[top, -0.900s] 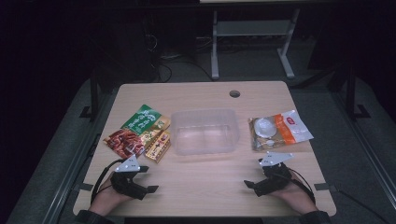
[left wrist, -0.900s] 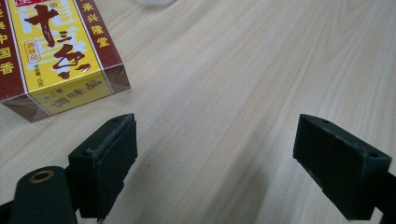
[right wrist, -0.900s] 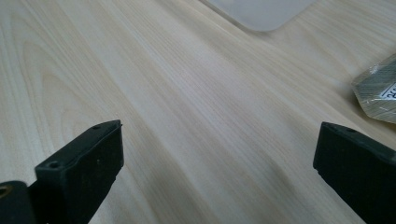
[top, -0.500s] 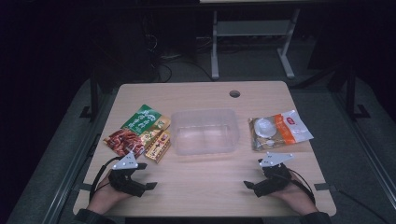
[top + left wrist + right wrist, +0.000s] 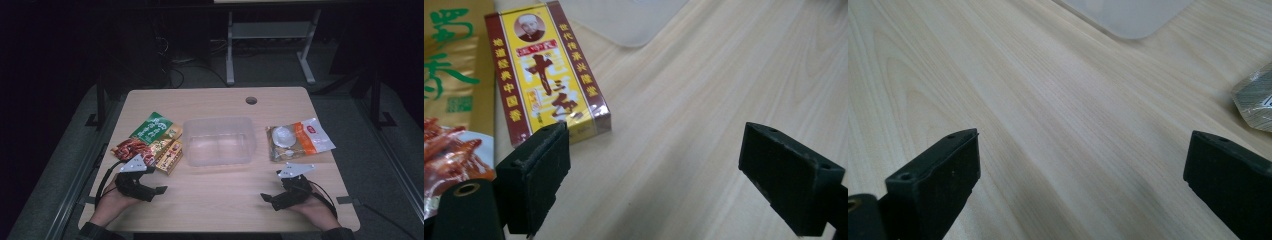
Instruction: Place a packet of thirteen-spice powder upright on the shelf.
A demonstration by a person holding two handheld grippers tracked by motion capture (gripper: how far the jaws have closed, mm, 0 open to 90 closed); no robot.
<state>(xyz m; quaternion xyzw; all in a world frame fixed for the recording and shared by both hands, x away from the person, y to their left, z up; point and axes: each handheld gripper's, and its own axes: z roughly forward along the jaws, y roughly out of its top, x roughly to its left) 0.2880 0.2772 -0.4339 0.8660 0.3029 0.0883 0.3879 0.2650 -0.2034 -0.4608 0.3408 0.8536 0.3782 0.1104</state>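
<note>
A clear plastic container stands mid-table. To its left lie a green packet, a red snack packet and a yellow-and-red box. An orange-and-white packet lies to its right. My left gripper rests open on the near left of the table. In the left gripper view its jaws stand wide over bare wood, with the yellow box just beyond the left jaw. My right gripper rests open at the near right. Bare wood lies between its jaws.
The wooden table has a cable hole near its far edge. A corner of the container and an edge of the right packet lie ahead of the right gripper. Dark floor and a metal stand are beyond the table.
The left hand and its gripper have shifted a little to the left. The right gripper has stayed where it was.
</note>
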